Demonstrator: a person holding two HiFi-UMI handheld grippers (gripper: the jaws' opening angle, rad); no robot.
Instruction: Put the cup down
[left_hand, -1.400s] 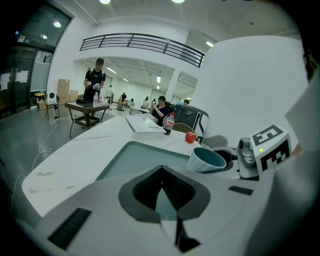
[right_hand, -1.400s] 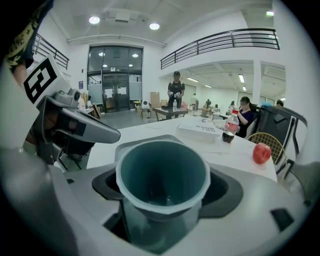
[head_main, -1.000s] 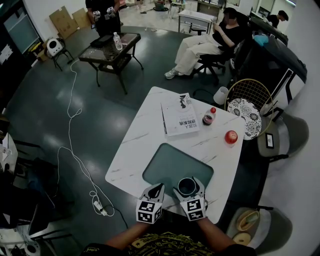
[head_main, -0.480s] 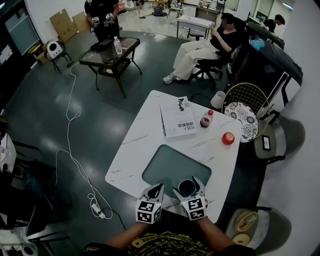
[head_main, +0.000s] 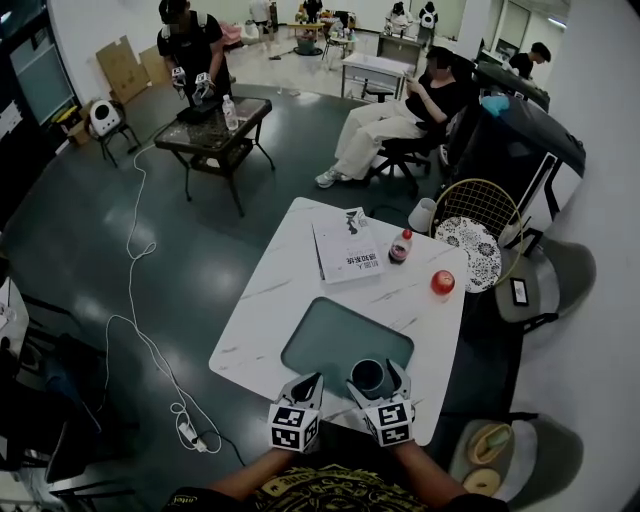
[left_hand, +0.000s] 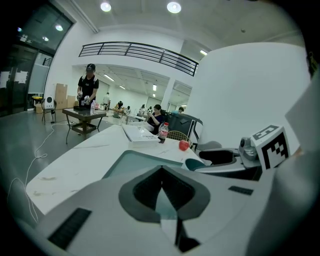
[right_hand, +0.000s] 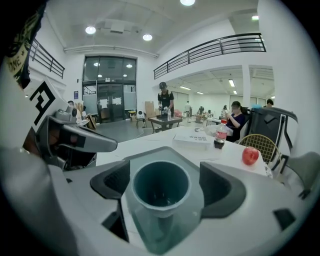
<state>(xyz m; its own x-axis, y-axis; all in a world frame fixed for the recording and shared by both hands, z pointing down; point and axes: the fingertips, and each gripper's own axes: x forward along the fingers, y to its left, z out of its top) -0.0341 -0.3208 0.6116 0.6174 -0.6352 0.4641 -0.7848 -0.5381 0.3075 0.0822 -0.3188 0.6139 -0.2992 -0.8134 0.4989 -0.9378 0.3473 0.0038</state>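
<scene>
Teal cup (right_hand: 161, 186) stands upright on the mat (head_main: 330, 335), lower centre of the head view, inside our right gripper (head_main: 376, 371), whose jaws have just been opening and sit clear of it. Our left gripper (left_hand: 161, 182) is closed and empty. We judge the set-down done; only backing away remains.

The white table (head_main: 262, 305) bore one cup (head_main: 369, 376), one book (head_main: 346, 246), one bottle (head_main: 399, 246) and one apple (head_main: 442, 282). One green mat (head_main: 335, 338) lay there too.
</scene>
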